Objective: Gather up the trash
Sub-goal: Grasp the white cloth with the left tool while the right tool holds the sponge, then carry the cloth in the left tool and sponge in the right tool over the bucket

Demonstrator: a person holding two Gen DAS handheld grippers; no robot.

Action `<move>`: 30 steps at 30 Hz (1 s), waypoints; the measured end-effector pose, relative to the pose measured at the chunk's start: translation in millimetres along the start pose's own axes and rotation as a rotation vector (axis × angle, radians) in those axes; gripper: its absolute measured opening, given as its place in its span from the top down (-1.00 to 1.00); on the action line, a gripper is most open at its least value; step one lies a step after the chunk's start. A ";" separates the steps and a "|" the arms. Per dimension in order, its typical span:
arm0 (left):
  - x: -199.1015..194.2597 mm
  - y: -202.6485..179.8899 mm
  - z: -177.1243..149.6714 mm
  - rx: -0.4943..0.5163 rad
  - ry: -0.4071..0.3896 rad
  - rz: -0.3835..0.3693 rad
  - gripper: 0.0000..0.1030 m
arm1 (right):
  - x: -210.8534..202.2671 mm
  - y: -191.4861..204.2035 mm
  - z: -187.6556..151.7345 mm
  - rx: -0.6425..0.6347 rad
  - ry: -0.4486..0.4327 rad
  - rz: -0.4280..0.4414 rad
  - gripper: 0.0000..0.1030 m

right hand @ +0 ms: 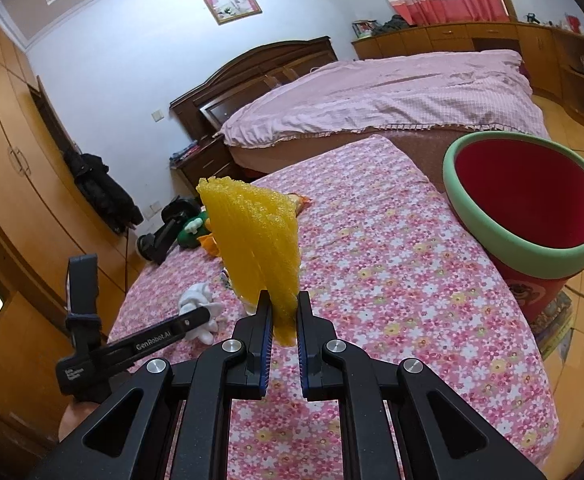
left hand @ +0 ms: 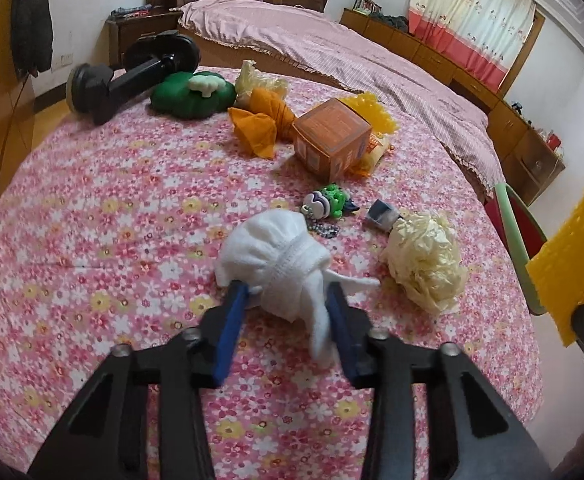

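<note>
My left gripper (left hand: 287, 294) is around a crumpled white tissue wad (left hand: 275, 256) on the floral tablecloth (left hand: 111, 220), its blue pads on both sides of the wad. My right gripper (right hand: 284, 304) is shut on a yellow foam sheet (right hand: 255, 240) and holds it upright above the table; the sheet also shows at the right edge of the left wrist view (left hand: 576, 256). A red bin with a green rim (right hand: 528, 208) stands at the table's right edge. A crumpled cream plastic wad (left hand: 428, 256) lies to the right of the tissue.
Farther back lie an orange box (left hand: 332, 136), an orange cloth (left hand: 263, 120), a green plush (left hand: 191, 94), a toy keychain (left hand: 328, 204), a small grey-blue packet (left hand: 382, 216) and a black massage device (left hand: 131, 72). A bed with pink cover (right hand: 392, 96) stands behind the table.
</note>
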State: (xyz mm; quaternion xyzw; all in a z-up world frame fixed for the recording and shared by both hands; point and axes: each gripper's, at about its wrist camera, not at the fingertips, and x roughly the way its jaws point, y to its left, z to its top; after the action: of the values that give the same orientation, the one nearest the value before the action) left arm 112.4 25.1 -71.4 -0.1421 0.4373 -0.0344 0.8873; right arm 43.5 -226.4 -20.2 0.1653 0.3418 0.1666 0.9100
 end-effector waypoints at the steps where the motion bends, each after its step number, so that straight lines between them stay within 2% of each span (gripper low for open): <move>1: -0.8 1.9 -0.5 -0.006 -0.004 -0.005 0.41 | 0.3 0.6 0.7 0.002 0.001 0.000 0.79; 4: -6.0 8.0 -2.1 -0.030 -0.014 -0.038 0.55 | -0.8 -1.7 1.2 0.005 -0.001 0.000 0.79; 13: -40.2 -6.9 1.3 0.002 -0.090 -0.089 0.59 | -10.1 -5.4 5.6 0.018 -0.023 -0.005 0.79; 20: -65.3 -45.1 13.6 0.080 -0.148 -0.150 0.60 | -24.8 -16.5 11.9 0.040 -0.057 -0.028 0.79; 30: -53.6 -121.4 32.5 0.202 -0.119 -0.235 0.60 | -51.2 -70.4 33.3 0.126 -0.130 -0.124 0.79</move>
State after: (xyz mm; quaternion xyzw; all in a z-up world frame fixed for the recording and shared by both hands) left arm 112.7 -74.0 22.7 -0.1044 0.3587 -0.1734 0.9113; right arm 43.0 -316.5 3.3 0.2111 0.3013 0.0773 0.9266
